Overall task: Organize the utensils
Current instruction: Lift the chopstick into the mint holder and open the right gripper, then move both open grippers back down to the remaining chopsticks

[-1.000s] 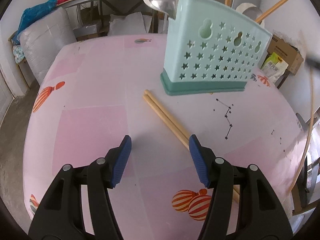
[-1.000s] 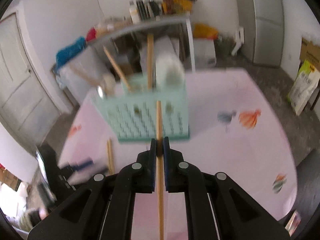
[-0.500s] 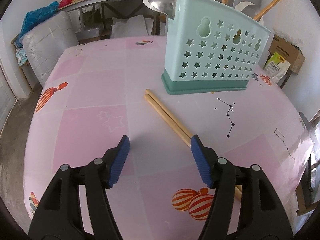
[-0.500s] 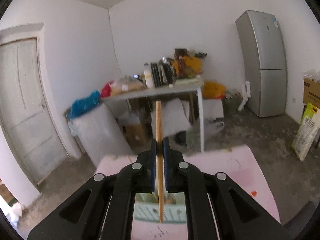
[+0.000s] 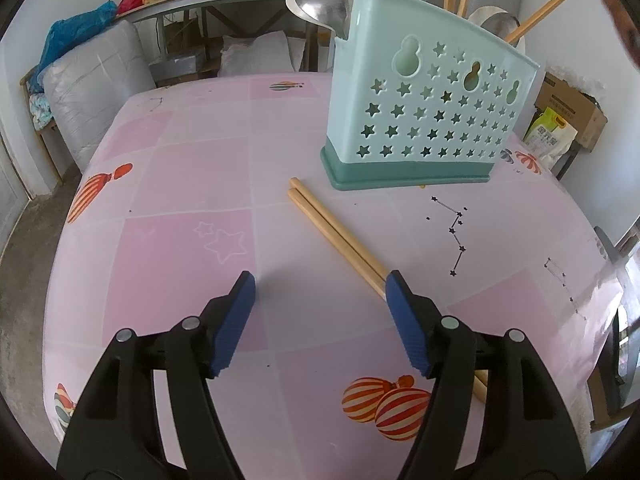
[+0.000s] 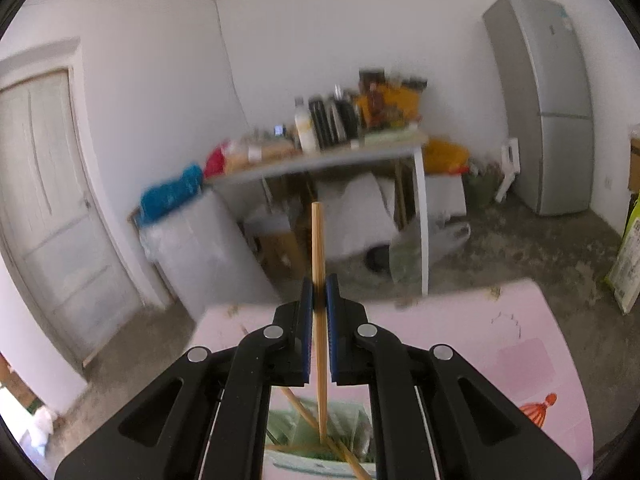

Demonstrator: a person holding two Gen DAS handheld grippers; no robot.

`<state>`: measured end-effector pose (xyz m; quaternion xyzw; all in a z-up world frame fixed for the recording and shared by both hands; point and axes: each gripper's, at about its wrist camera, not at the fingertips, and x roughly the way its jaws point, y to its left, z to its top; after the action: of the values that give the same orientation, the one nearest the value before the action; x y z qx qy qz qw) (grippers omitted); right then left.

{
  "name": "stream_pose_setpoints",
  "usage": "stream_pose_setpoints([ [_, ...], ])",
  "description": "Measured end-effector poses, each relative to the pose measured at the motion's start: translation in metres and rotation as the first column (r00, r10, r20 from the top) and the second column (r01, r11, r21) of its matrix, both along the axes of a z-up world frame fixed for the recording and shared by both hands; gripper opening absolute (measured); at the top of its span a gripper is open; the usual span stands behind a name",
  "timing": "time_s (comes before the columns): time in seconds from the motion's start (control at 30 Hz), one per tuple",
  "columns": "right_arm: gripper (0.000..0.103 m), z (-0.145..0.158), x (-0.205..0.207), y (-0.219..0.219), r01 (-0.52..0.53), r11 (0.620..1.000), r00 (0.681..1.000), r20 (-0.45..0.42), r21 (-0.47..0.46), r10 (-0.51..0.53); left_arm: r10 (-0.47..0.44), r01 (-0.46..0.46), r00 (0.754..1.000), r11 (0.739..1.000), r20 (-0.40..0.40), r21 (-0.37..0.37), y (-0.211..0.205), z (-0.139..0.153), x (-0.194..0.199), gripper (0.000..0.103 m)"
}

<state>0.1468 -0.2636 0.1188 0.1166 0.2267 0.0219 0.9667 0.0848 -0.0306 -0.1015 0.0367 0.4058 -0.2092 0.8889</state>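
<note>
Wooden chopstick (image 6: 318, 240) stands upright, clamped in the right tool (image 6: 319, 292) above the mint caddy (image 6: 320, 436) — its tip down among other sticks. Just ahead of the left tool (image 5: 320, 292), its jaws opening with nothing between them, two chopsticks (image 5: 332, 232) lie on the pink bench (image 5: 192, 184).

Both the left gripper (image 5: 320, 292) and the right gripper (image 6: 319, 292) are built of black plastic arms. Ribbed blue pads (image 5: 236, 320) are fitted inside the fingers. Round silver screws (image 6: 273, 332) are set at the joints.
</note>
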Motion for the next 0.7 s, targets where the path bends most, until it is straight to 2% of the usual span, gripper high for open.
stream_pose_setpoints([
  [0.13,0.010,-0.023,0.009,-0.008,0.030,0.999,0.994,-0.100,-0.034,-0.033,0.001,-0.001,1.000,1.000,-0.001,-0.007,0.001,0.000,0.000,0.064],
  [0.2,0.025,-0.020,-0.001,-0.013,0.033,0.999,0.995,-0.091,-0.044,-0.037,0.001,-0.001,1.000,1.000,-0.001,-0.006,0.001,0.000,0.000,0.065],
  [0.23,0.038,-0.015,-0.009,-0.015,0.043,0.997,0.997,-0.062,-0.058,-0.047,0.001,-0.001,1.000,1.000,-0.002,-0.006,0.001,0.000,0.000,0.065],
  [0.27,0.045,-0.011,-0.015,-0.016,0.056,0.996,0.997,-0.041,-0.071,-0.059,0.001,-0.001,1.000,1.000,-0.002,-0.007,0.001,0.000,0.000,0.065],
  [0.33,0.046,0.000,-0.033,-0.024,0.096,0.991,0.995,0.003,-0.097,-0.096,0.000,0.000,1.000,1.000,-0.002,-0.006,0.001,0.000,0.000,0.067],
  [0.43,0.047,0.010,-0.069,-0.039,0.141,0.988,0.989,0.051,-0.068,-0.137,0.004,-0.004,1.000,1.000,-0.003,-0.007,0.000,0.000,0.000,0.067],
  [0.57,0.050,0.005,-0.116,-0.039,0.116,0.992,0.990,0.087,-0.047,-0.112,0.013,-0.013,1.000,1.000,-0.006,-0.013,0.003,-0.001,0.001,0.067],
  [0.67,0.050,-0.030,-0.140,-0.023,0.040,0.998,0.999,0.006,-0.039,-0.039,0.024,-0.024,1.000,1.000,-0.005,0.006,0.003,-0.001,0.002,0.067],
  [0.7,0.050,-0.053,-0.141,-0.015,-0.010,1.000,0.997,-0.071,-0.021,0.008,0.027,-0.027,1.000,1.000,-0.006,0.012,0.003,-0.001,0.002,0.068],
])
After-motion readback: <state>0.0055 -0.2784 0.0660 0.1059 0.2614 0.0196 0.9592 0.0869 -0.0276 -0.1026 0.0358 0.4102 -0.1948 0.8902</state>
